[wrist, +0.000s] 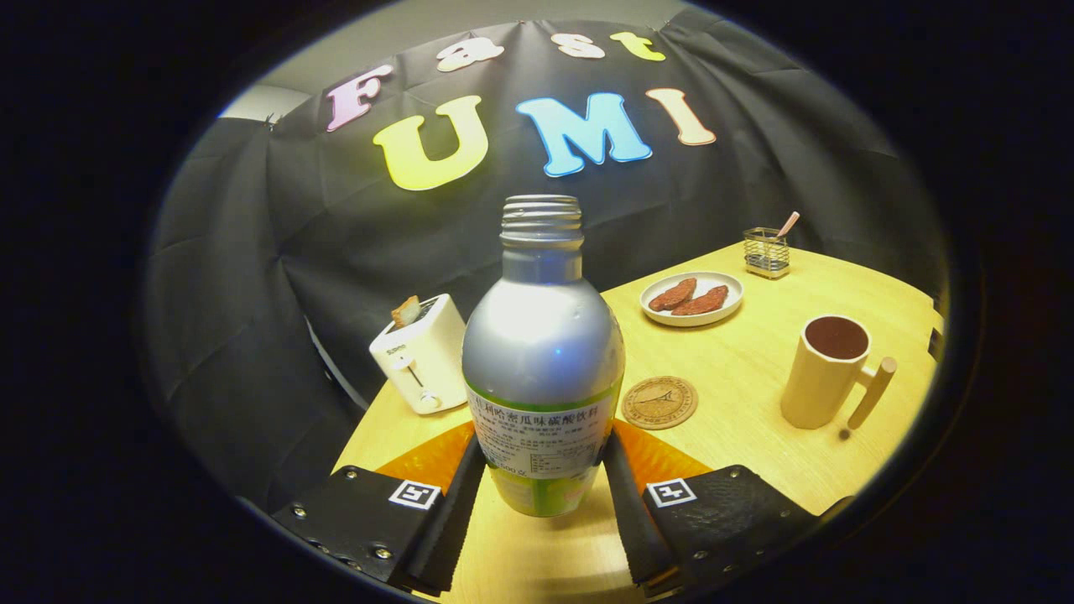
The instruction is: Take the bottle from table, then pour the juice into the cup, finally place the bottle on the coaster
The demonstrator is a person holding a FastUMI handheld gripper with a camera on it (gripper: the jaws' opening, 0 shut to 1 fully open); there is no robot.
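Table [755, 394] edge runs near toaster [422, 352]; tongs [544, 470] seemingly clamp bottle [541, 335].

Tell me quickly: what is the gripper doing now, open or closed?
Gripper: closed on the bottle, one finger on each side, bottle upright and uncapped.

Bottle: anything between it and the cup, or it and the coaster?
Nothing visible. The gripper is shut on the bottle, uncapped and upright. The coaster lies just beyond it, the cup farther off to the side, with bare table between. The plate and toaster stand off both paths.
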